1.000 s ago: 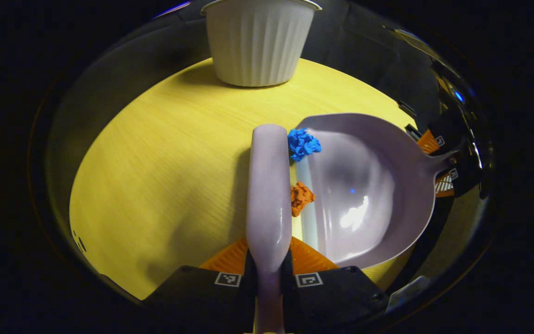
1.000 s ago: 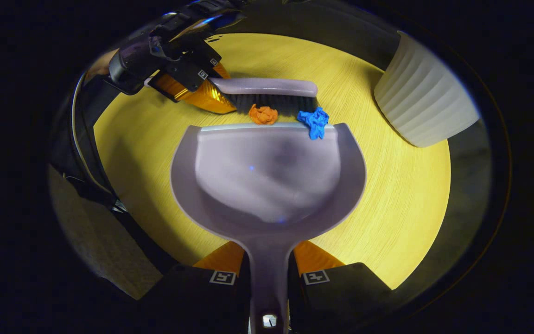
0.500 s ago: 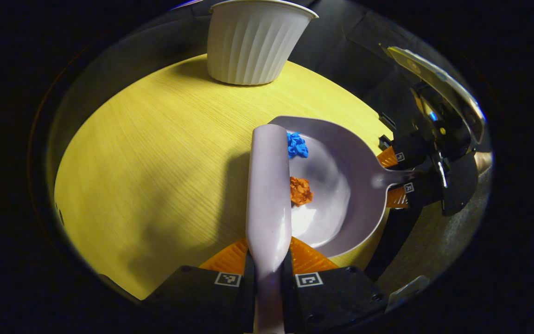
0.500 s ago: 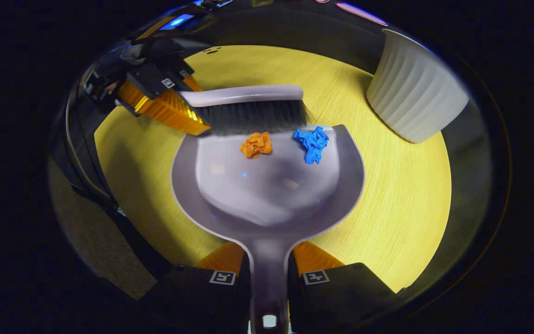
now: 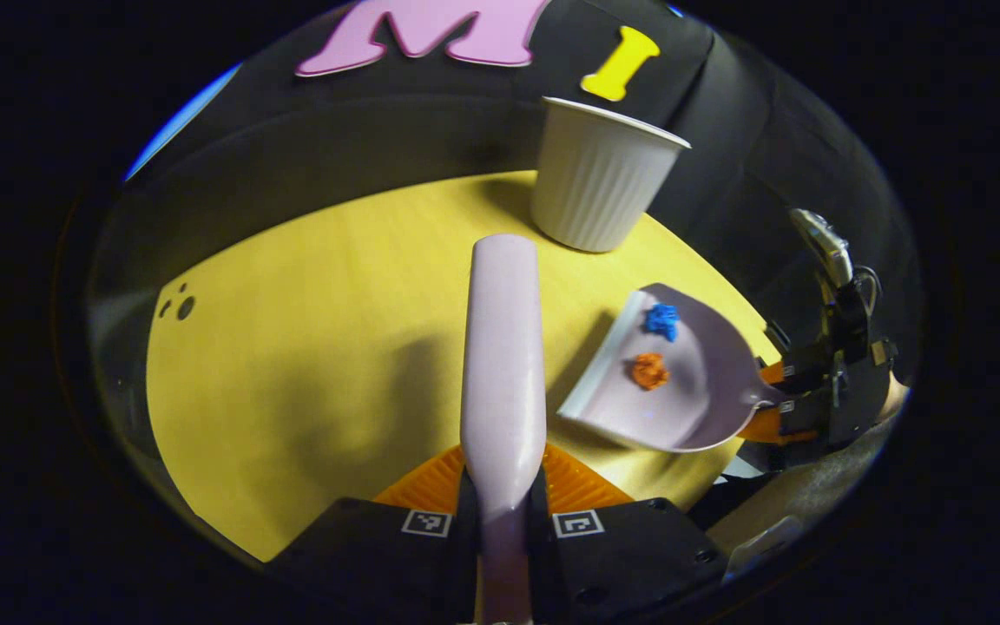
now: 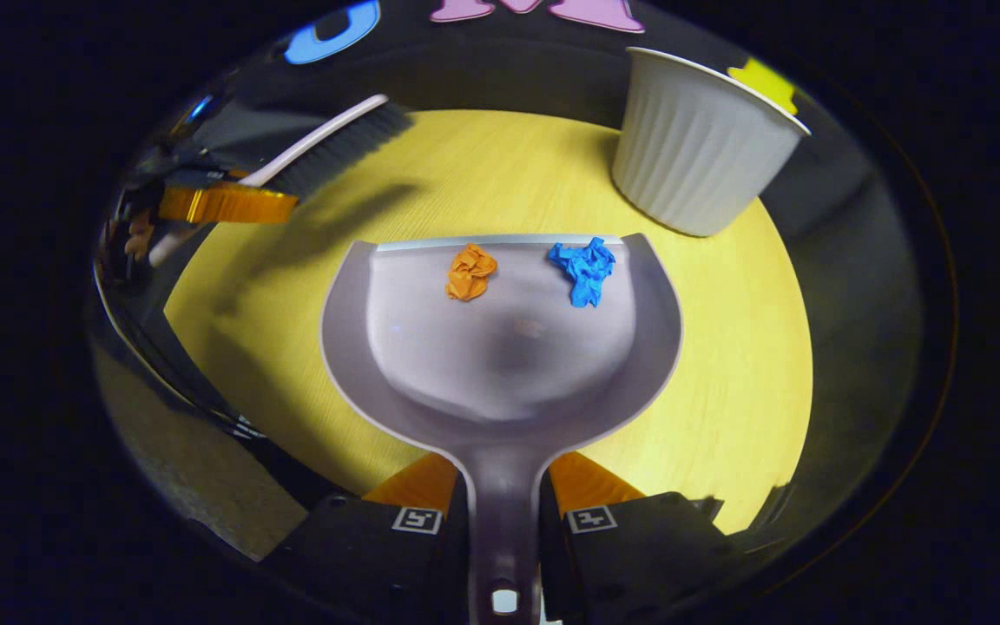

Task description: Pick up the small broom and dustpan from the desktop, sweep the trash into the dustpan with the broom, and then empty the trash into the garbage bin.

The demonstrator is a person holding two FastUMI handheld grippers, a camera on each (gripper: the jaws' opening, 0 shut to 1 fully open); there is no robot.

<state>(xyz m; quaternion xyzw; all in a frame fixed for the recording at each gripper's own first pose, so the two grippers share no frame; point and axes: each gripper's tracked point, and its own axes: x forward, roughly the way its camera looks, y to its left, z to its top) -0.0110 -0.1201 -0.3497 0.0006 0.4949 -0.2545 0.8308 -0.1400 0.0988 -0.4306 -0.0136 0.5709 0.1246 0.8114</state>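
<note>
Trash, an orange paper wad (image 6: 470, 272) and a blue paper wad (image 6: 584, 269), lies near the front lip of the pale lilac plastic dustpan (image 6: 500, 347), whose handle the right gripper (image 6: 500, 508) fingers clamp. Tipping the lip up first should keep the wads in while carrying to the white ribbed garbage bin (image 6: 700, 148) at the far right of the yellow bench (image 6: 726, 365). The left gripper (image 5: 502, 512) fingers grasp the lilac small broom (image 5: 503, 347), raised off the bench to the left.

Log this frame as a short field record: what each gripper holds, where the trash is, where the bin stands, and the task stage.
left gripper: shut on the broom handle, brush lifted off the table
right gripper: shut on the dustpan handle
orange paper wad: inside the dustpan, near its front lip
blue paper wad: inside the dustpan, near its front lip
garbage bin: white, ribbed, upright on the table beyond the dustpan
stage: trash in the pan, not yet emptied
</note>
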